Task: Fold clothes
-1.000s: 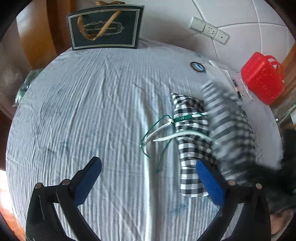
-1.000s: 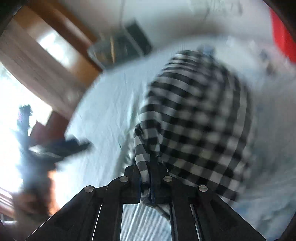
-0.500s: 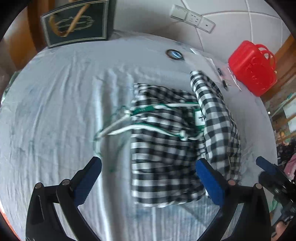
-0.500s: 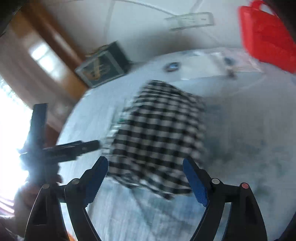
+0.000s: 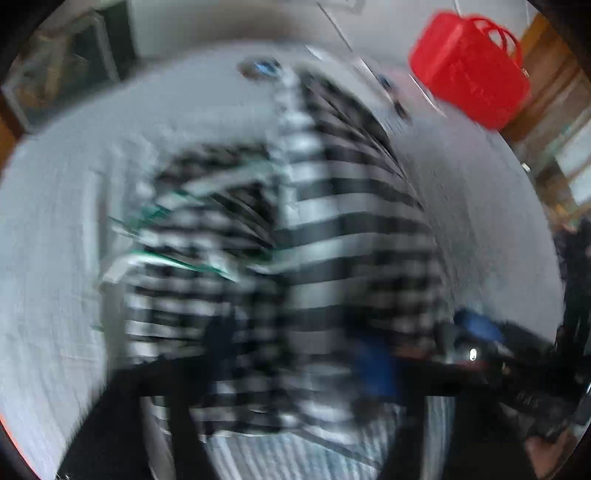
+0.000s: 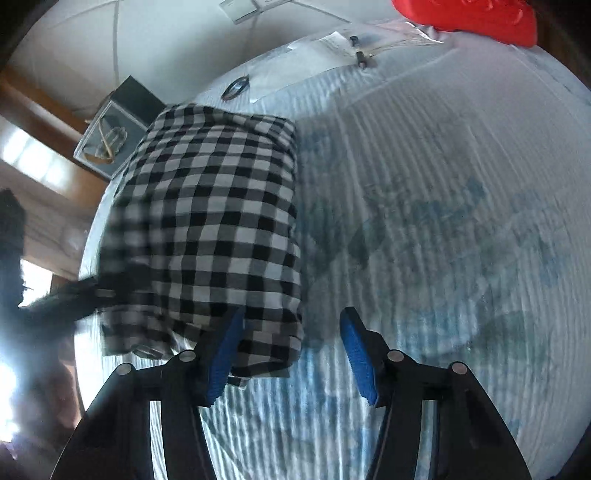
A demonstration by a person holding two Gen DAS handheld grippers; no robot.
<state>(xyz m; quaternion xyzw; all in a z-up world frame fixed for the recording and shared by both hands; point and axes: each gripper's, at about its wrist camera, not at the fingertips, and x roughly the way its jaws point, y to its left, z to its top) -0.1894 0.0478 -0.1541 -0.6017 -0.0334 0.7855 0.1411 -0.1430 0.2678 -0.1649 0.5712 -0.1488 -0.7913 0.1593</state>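
Hovering spread over checked garment (image 6: 218,206), right hand-held gripper (image 6: 291,354); left's state unclear.

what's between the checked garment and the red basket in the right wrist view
Striped tablecloth, mostly bare; near the red basket, flat clear packets lie on it. The checked garment touches neither.

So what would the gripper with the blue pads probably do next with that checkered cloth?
Probably close on the near corner. The right gripper is open, with the near right corner of the checkered cloth lying between its fingers on the striped sheet. The left wrist view is too blurred to judge that side.
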